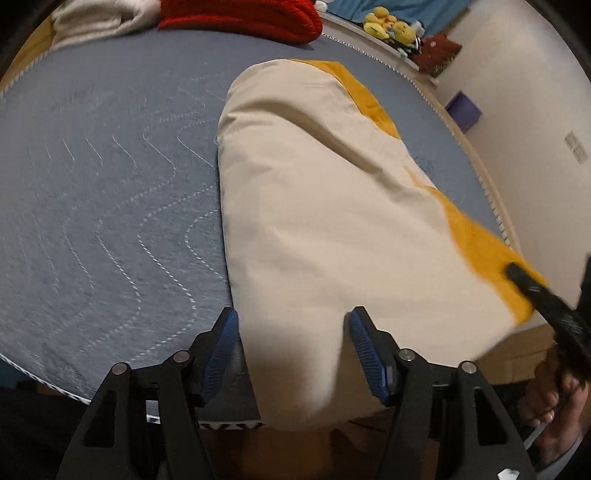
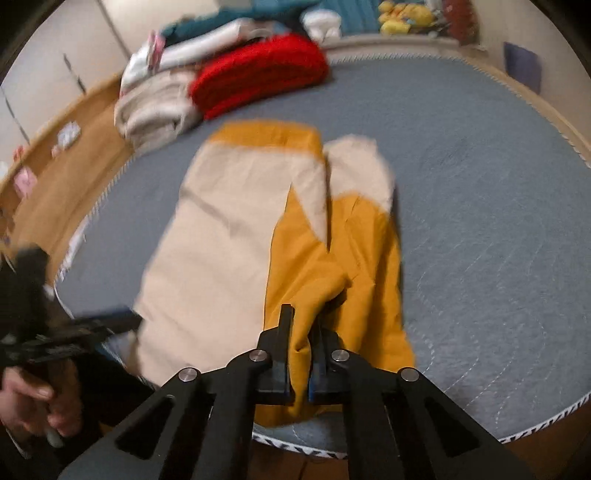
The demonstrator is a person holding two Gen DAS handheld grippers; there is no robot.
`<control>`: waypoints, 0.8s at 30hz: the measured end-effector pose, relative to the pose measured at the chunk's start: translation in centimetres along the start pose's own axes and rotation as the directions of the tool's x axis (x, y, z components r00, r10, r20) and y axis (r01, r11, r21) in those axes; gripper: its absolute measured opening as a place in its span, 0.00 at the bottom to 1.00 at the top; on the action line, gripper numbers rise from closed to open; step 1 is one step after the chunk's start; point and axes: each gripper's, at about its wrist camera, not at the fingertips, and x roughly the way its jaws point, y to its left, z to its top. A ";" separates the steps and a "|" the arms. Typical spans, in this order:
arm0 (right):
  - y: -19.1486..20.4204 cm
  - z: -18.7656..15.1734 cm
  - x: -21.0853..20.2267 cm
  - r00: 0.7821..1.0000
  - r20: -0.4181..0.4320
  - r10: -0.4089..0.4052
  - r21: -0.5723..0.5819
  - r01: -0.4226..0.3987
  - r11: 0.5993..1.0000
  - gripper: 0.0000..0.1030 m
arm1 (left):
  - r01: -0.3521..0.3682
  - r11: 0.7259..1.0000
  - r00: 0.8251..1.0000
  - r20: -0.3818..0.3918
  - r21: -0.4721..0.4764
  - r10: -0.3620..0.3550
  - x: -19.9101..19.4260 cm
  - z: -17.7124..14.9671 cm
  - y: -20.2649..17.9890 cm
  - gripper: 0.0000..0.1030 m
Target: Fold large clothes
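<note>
A large cream and mustard-yellow garment (image 1: 317, 206) lies lengthwise on the grey quilted mat (image 1: 110, 206). My left gripper (image 1: 291, 321) is open, its blue pads on either side of the garment's near cream end, which hangs over the mat's edge. My right gripper (image 2: 301, 325) is shut on a bunched fold of the yellow part of the garment (image 2: 332, 266). The right gripper's fingertip also shows in the left wrist view (image 1: 524, 280), at the garment's yellow edge. The left gripper shows blurred at the left of the right wrist view (image 2: 107, 319).
A folded red knit (image 2: 258, 74), cream folded clothes (image 2: 155, 107) and white and teal pieces are stacked at the mat's far side. Yellow plush toys (image 1: 388, 24) sit on a ledge beyond. A wooden floor strip (image 2: 55, 177) runs at the left.
</note>
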 end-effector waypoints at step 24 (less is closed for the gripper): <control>-8.8 -5.4 5.7 0.902 -0.292 -0.319 0.072 0.353 0.933 0.03 | -0.008 0.979 0.969 -0.240 0.204 0.058 4.6 -3.3 -2.8 0.65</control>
